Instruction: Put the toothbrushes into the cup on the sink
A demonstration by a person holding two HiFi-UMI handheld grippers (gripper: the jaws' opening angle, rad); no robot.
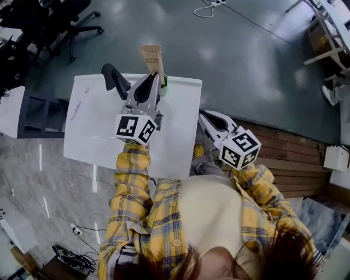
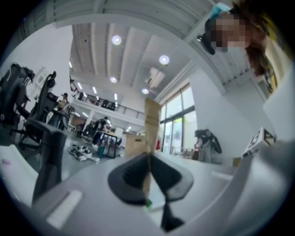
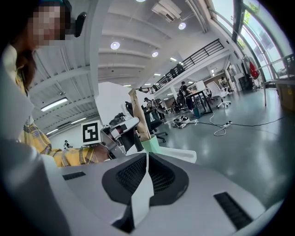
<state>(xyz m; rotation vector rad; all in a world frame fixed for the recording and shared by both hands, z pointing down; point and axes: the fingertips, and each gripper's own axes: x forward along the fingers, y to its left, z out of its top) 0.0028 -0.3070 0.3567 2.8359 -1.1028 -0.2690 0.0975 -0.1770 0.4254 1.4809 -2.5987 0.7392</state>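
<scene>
Evidently light, stiff and paper-slick, the wrapped toothbrush (image 2: 151, 122) stands pinched in the left gripper (image 2: 148, 161) at the green cup (image 3: 150, 144) on the sink's (image 1: 87, 126) far edge, safest gripped mid-length, while the right gripper (image 3: 146, 173) nips a white strip (image 3: 140, 203).

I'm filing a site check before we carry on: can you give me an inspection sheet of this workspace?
Surface: white sink with dark tap.
Job's things: paper-wrapped toothbrush upright above green cup.
Clutter: nothing seen.
Grippers: left claw shut on the toothbrush; right claw, beside the sink, shut on a thin white strip.
Cables: one white cable on the floor.
Surroundings: office chairs, wooden boards.
</scene>
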